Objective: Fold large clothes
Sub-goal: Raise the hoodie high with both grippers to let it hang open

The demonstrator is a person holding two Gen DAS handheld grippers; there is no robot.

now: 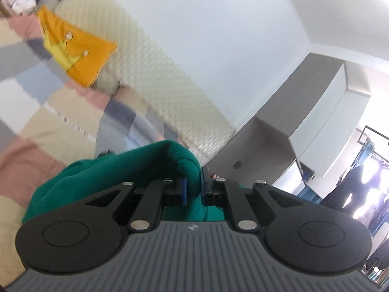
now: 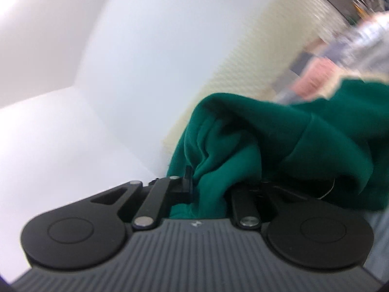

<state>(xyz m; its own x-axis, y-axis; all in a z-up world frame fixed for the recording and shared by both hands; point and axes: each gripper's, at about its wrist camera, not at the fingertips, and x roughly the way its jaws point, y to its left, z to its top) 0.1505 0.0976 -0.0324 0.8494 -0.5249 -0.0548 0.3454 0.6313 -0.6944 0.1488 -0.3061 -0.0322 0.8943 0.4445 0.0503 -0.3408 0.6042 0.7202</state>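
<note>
Basically just started: the bed w/ patchwork cover (image 1: 36, 126) fills the left of the left-wrist view, orange pillow (image 1: 73, 48) upper left, and the green garment (image 2: 279, 146) hangs bunched low-centre in both views, no fold visible yet. Left gripper (image 1: 193, 189) and right gripper (image 2: 209, 189) are each clamped on a wad of it, so spreading flat & every fold look still to do.

this is a home bedroom. a bed (image 1: 60, 126) spread with a patchwork cover of pink, beige, grey and blue squares runs along a padded cream headboard (image 1: 155, 73), with an orange cushion (image 1: 73, 48) leaning against it. plain white walls (image 1: 218, 24) and a tall grey and white wardrobe (image 1: 304, 112) stand beyond.
</note>
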